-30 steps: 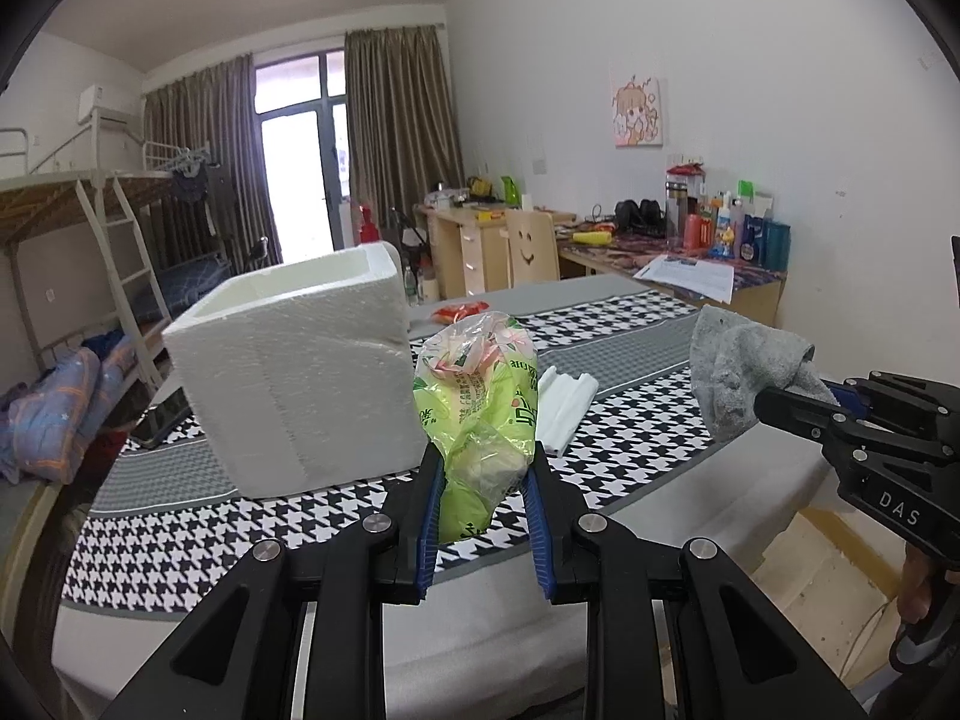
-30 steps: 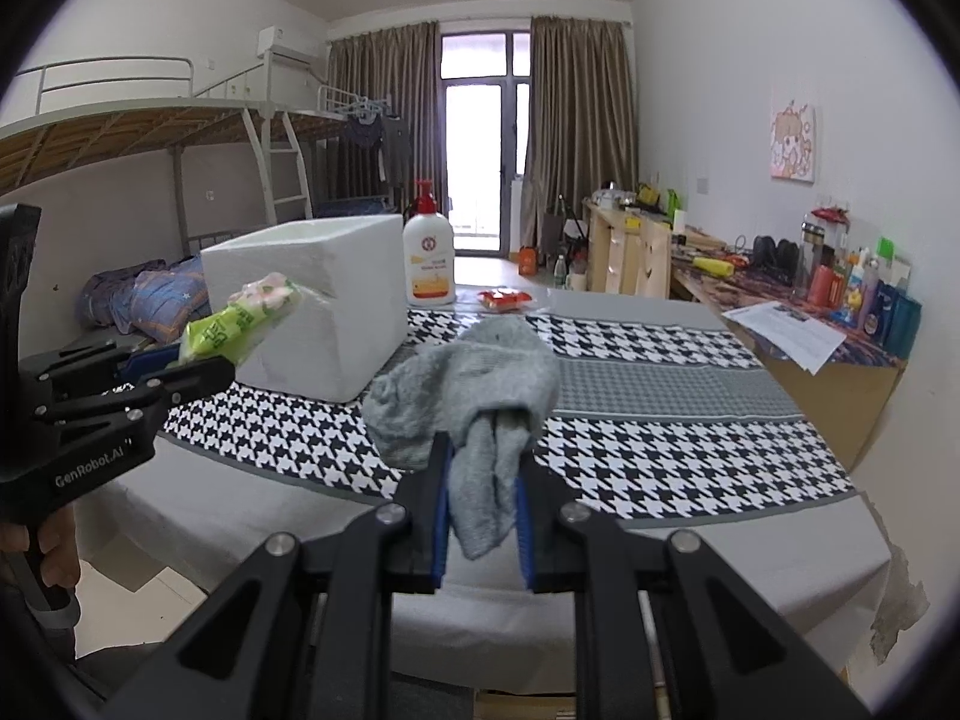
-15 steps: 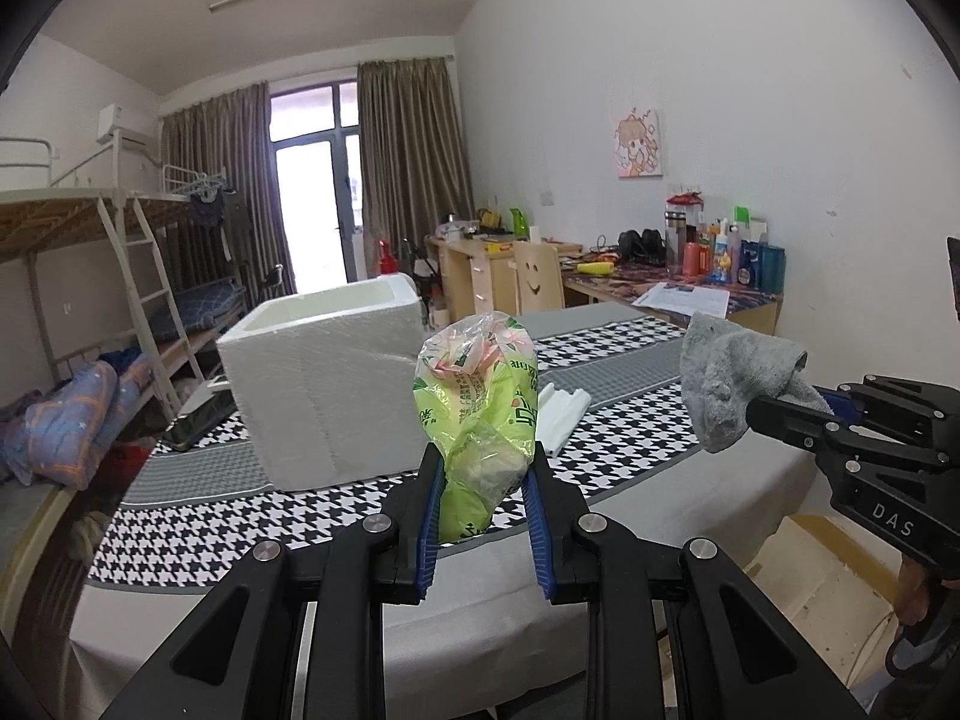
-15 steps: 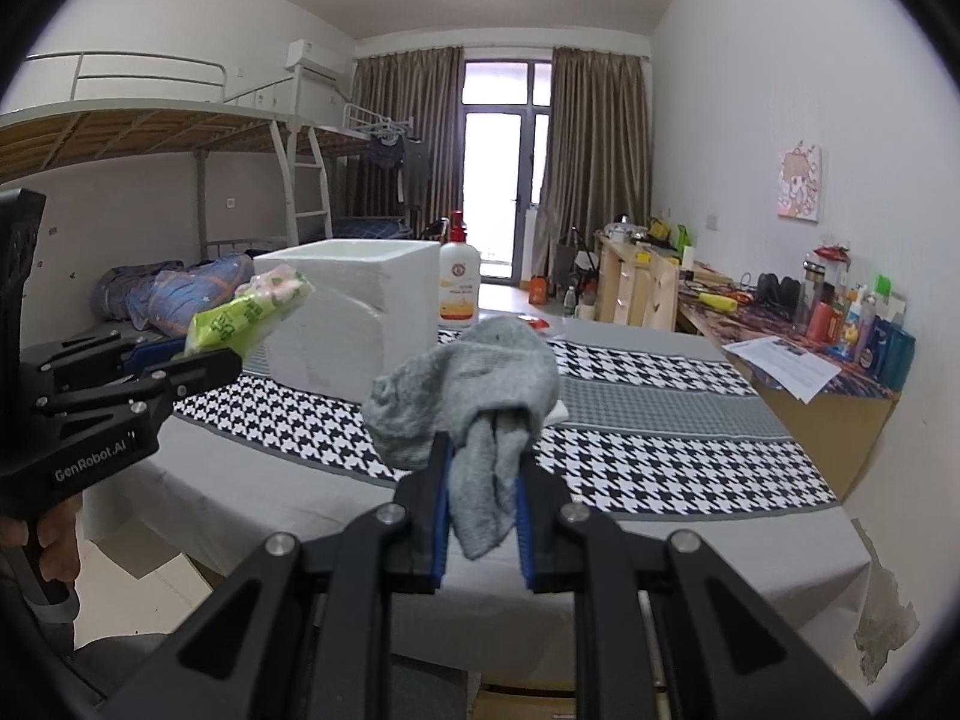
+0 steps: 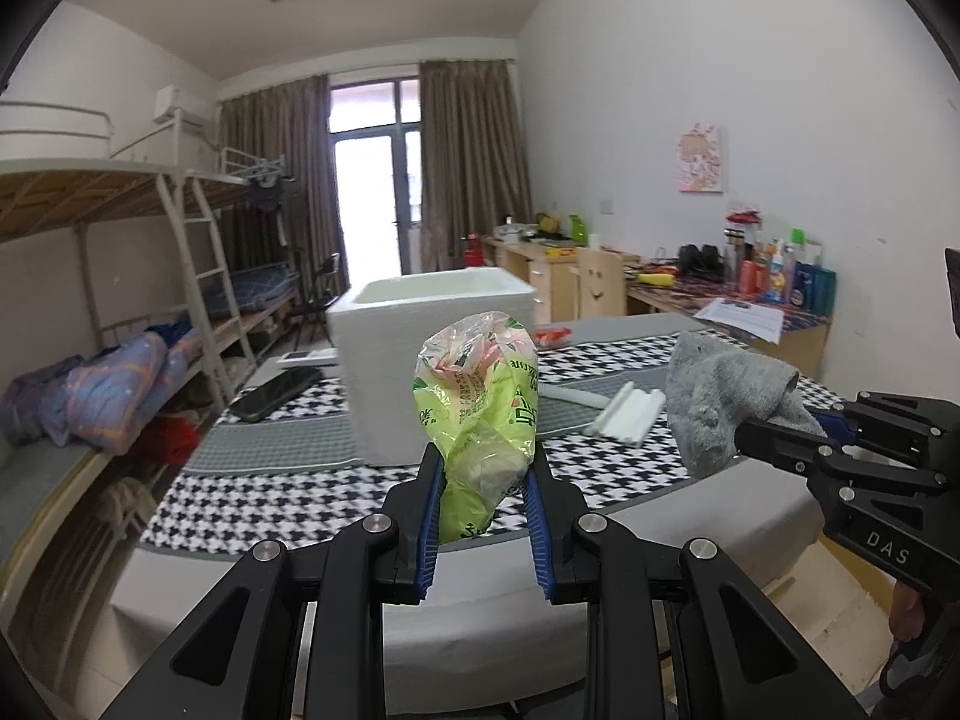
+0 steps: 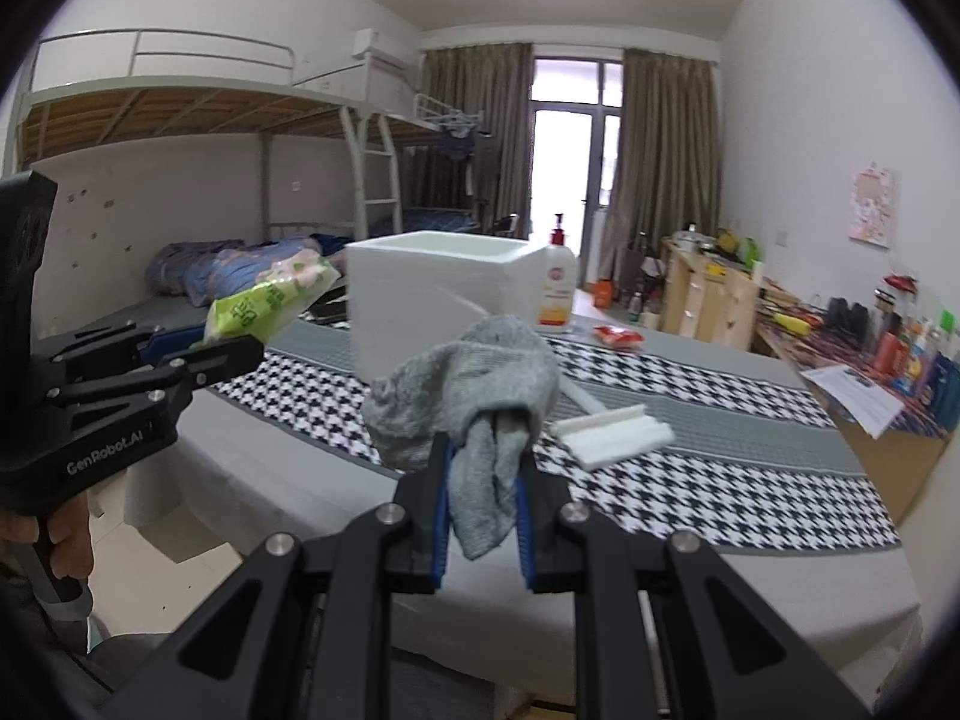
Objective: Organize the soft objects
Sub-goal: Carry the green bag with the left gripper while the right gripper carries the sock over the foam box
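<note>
Green bag: held up before table, crinkly, light, slick; grip low.
Grey sock: limp, light; pinch mid-fold.
L gripper: clamped on bag.
R gripper: nipped on sock.
Foam box: likely dest.

Each fisheye camera looks forward along its own claw from just off the near edge of the counter, facing the far window. The left wrist view catches the right claw at its right margin; the right wrist view catches the left claw at its left. Both share the white foam box and the houndstooth cloth.
</note>
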The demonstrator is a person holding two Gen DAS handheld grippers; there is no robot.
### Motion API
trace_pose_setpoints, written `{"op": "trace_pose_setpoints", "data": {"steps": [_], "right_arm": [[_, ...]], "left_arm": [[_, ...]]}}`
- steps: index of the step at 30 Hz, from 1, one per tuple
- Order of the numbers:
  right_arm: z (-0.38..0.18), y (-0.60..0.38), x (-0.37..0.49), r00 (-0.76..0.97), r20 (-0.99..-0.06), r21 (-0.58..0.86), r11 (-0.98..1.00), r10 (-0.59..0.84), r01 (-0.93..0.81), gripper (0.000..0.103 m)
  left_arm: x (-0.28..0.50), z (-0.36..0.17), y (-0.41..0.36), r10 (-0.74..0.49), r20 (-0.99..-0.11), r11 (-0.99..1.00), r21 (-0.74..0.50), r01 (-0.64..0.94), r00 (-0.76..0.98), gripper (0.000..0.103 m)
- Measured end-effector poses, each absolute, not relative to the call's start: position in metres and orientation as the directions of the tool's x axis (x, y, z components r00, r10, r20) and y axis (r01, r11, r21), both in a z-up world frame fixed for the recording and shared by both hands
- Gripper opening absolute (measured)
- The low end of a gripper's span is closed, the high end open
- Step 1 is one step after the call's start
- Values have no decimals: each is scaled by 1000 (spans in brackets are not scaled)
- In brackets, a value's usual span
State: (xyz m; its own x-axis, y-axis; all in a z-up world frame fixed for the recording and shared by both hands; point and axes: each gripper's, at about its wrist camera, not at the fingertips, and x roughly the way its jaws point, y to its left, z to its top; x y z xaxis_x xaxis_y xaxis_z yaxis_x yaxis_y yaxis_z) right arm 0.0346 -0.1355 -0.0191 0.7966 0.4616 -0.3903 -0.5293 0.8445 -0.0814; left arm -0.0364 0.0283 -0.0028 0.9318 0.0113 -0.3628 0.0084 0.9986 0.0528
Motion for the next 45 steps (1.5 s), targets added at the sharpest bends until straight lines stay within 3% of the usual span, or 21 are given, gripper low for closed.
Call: {"op": "trace_pose_setpoints", "data": {"steps": [16,45], "right_arm": [[-18,-92,37,742,-405,-95,782,535,-616,22],[14,-76,91,746,-402,-111,781,530,-615,22]], "left_arm": [[-42,-6,63,87,-358,996,21,-85,930,27],[16,25,82,88,-348,996,40,-79,933,27]]}}
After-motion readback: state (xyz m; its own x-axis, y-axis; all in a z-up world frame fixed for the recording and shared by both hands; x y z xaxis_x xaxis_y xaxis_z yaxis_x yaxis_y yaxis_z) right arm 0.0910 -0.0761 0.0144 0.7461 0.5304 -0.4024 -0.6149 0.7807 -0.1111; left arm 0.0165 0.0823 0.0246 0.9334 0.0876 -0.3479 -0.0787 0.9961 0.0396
